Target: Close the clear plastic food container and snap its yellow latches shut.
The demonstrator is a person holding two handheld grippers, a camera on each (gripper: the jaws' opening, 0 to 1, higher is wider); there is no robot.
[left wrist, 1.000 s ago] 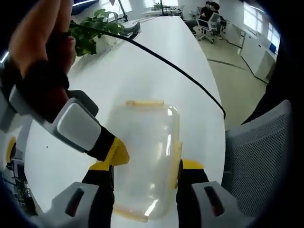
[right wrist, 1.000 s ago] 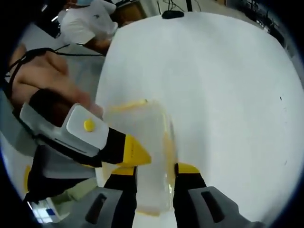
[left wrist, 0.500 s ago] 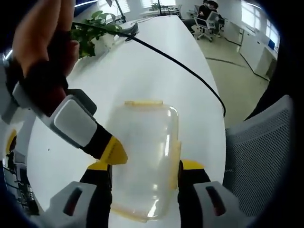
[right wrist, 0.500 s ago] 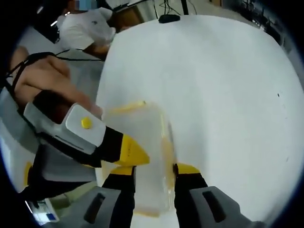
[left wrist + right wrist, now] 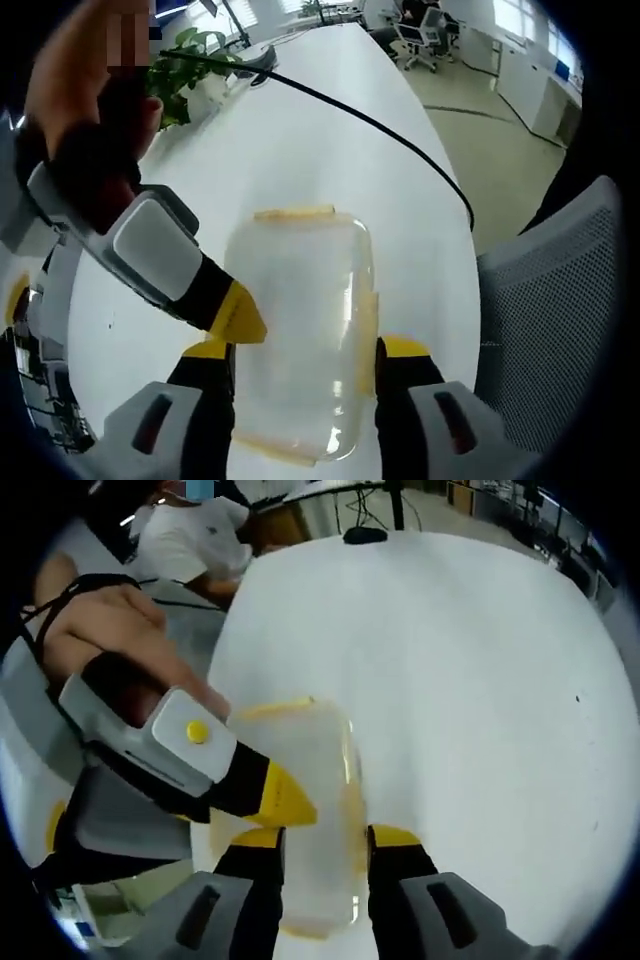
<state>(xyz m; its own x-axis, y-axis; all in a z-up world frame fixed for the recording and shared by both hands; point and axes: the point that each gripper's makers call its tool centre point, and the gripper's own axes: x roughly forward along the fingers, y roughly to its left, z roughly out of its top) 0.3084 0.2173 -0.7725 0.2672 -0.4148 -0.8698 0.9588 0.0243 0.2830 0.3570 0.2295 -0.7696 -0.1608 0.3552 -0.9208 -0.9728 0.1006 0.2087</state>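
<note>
Both of my tools straddle the clear container [image 5: 300,330], which lies on the white counter [image 5: 330,150] between the spread jaws of the left tool [image 5: 300,352] and likewise between the parted jaws of the right tool [image 5: 322,838], each tool's partner reaching in from the side against its wall. Since a second ago it sits slightly lower and closer in both views and nothing else has shifted, so I judge the lid seated. A yellow latch [image 5: 293,212] at the far end lies ahead of the left tool, and whether it is snapped I cannot tell.
</note>
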